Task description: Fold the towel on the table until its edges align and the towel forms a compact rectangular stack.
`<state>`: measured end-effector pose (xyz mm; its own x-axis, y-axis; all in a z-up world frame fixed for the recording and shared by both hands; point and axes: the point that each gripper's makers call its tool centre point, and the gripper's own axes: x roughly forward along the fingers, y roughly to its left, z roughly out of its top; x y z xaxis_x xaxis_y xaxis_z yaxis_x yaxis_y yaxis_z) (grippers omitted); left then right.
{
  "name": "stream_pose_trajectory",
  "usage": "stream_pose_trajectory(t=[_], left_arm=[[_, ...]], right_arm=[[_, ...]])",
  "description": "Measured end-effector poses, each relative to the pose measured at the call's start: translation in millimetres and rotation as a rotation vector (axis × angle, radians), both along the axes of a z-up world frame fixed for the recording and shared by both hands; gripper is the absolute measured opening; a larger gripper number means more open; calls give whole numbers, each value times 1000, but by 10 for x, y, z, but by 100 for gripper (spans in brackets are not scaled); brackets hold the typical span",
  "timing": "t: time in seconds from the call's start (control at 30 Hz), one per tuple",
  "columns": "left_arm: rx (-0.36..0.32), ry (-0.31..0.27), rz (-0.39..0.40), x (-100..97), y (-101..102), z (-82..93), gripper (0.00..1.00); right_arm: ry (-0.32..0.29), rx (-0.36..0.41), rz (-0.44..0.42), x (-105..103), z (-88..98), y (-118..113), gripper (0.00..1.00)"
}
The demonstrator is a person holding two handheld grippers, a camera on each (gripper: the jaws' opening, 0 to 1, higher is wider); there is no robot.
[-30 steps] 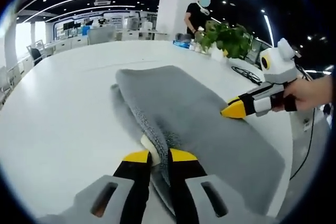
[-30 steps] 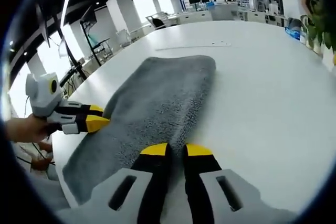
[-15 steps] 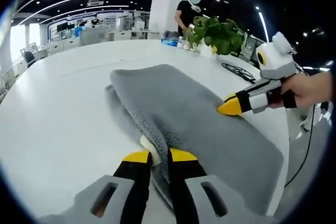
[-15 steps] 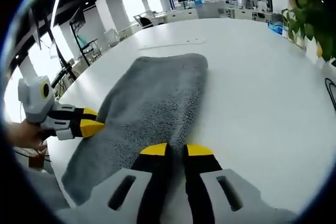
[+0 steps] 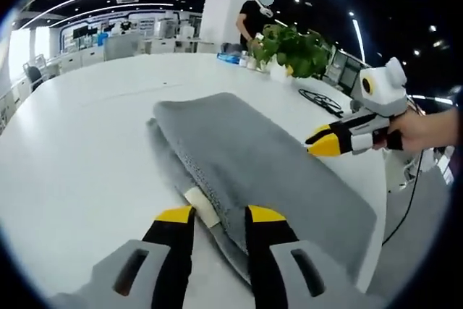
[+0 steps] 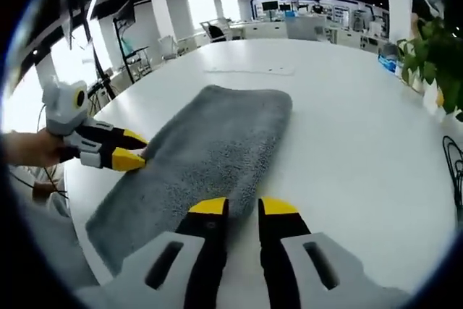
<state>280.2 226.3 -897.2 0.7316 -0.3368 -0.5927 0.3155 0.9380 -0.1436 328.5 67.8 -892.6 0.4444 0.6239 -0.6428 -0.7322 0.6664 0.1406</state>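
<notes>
Left gripper view, folded towel (image 5: 253,157), white table (image 5: 72,150)

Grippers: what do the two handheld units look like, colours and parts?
Both match. The left gripper has a grey moulded body with slotted cut-outs and black fingers capped in yellow. The right gripper is built the same. Seen from the side, each is striped black and white behind the yellow tips.
</notes>
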Motion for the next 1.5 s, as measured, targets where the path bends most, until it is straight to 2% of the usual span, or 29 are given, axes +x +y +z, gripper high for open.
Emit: stream_pose_trajectory(t=[0.2, 0.3, 0.4, 0.5, 0.57, 0.67, 0.8, 0.87, 0.93, 1.13, 1.23, 1.33, 1.43, 1.5], left_arm=[[7, -71, -29, -92, -155, 299, 33], [20, -74, -64, -186, -261, 355, 34], [29, -76, -91, -270, -346, 396, 37], [63, -77, -130, -371, -421, 413, 39], [81, -59, -185, -471, -513, 391, 39], [93, -61, -206, -553, -605, 380, 41], [80, -44, -205, -662, -691, 351, 45], [35, -11, -210, -761, -766, 327, 45], [41, -6, -228, -824, -814, 316, 44], [113, 51, -363, -1072, -944, 171, 45], [183, 58, -430, -1135, -942, 105, 45], [185, 53, -442, -1154, -968, 88, 44], [201, 56, -478, -1176, -989, 58, 44], [186, 63, -480, -1188, -996, 24, 43]], right_arm=[[-61, 3, 124, -169, 170, 25, 25], [-75, 9, 164, -249, 230, 25, 28], [-60, 12, 209, -359, 250, 23, 30], [-65, 9, 271, -475, 268, 16, 30], [-61, 15, 286, -513, 276, 5, 30], [-69, -6, 335, -566, 257, -25, 30], [-69, -20, 371, -641, 237, -47, 30], [-70, -24, 388, -681, 226, -71, 30], [-68, -18, 408, -726, 219, -77, 30], [-46, -25, 446, -927, 160, -44, 29], [-31, -6, 442, -1060, 189, -4, 28], [-39, -24, 453, -1174, 192, -12, 28], [-32, -36, 465, -1247, 141, -33, 27], [-27, -61, 501, -1310, 68, -60, 27]])
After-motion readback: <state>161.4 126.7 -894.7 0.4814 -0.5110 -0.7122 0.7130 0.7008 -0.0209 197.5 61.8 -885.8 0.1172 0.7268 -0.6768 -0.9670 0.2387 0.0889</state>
